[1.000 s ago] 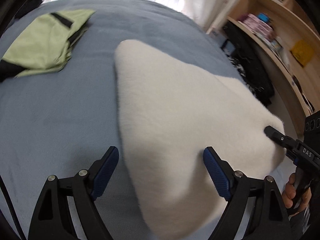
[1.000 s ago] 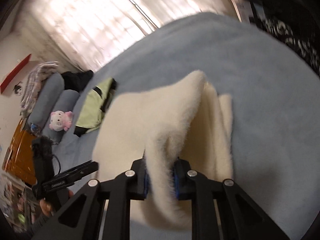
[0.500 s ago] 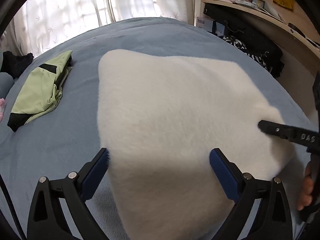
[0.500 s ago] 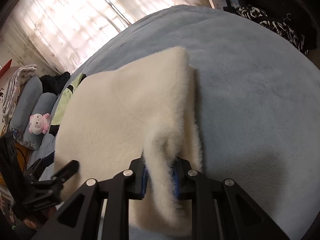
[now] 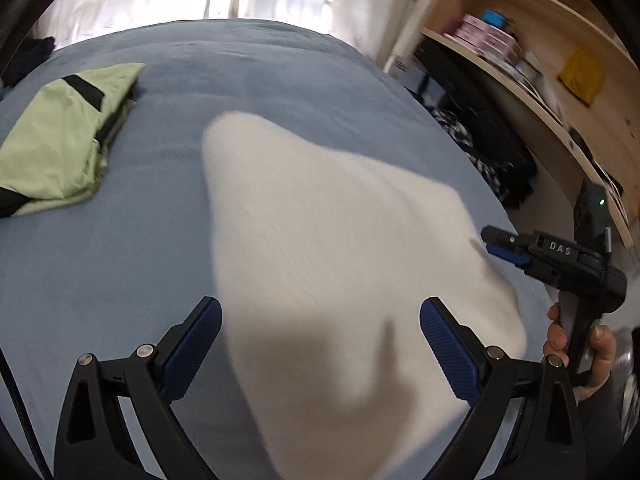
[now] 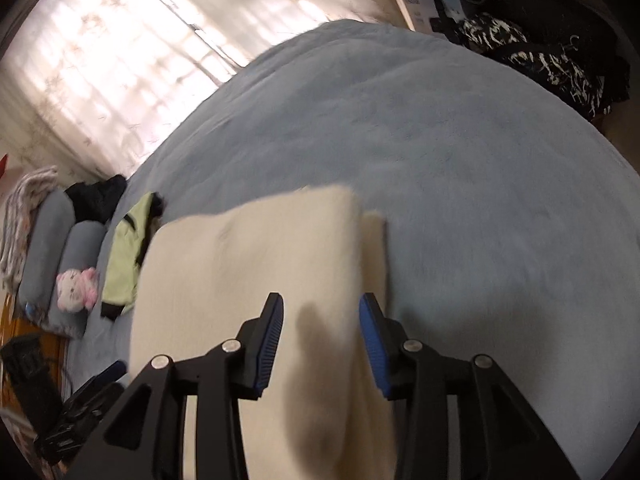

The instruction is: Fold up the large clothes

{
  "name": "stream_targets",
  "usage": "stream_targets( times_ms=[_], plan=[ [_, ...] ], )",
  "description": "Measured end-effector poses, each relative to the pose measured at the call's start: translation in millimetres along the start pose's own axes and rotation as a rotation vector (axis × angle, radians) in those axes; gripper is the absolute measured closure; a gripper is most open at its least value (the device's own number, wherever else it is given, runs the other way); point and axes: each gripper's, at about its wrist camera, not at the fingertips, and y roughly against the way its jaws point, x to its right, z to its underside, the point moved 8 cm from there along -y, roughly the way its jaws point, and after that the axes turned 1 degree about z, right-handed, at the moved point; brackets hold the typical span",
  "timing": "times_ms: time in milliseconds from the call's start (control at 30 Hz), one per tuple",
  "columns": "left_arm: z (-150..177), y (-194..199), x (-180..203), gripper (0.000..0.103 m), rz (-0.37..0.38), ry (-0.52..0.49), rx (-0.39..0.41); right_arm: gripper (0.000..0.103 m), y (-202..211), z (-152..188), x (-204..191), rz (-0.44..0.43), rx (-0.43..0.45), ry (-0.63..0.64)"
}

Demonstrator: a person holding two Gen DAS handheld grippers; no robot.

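On the blue bed [image 5: 280, 80] lies the cream fleece garment [image 5: 328, 248], folded into a thick flat shape with a soft, fluffy surface. At its left stays a wide strip of bare bed cover, and farther left a folded green garment [image 5: 60, 140] lies well apart from it. The left gripper [image 5: 320, 344] hangs above the near edge of the fleece, jaws wide apart and holding nothing. At the right corner of the fleece, the right gripper [image 6: 320, 344] is held in a hand [image 5: 580, 344]; its jaws have just been opening, the folded edge is between them, and the pads do not press it. To the right, the bed ends near dark clothes [image 5: 492, 160] and wooden shelves [image 5: 540, 72].
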Motion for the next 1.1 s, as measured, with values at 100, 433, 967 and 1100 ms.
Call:
stream_targets(
  times_ms=[100,433,967,1100],
  plan=[
    [-17,-11,-19,0.005,-0.014,0.042,-0.014,0.063,-25,-13,4,0.019,-0.045,-0.017],
    [-33,-57,-49,0.02,0.063,0.189,-0.072,0.088,-37,-16,-1,0.09,0.014,0.09],
    [3,13,23,0.042,0.002,-0.031,0.118,0.062,34,52,-65,0.064,0.128,0.239],
    [32,7,41,0.054,0.06,-0.034,0.075,0.062,24,87,-93,0.058,0.104,0.339]
  ],
)
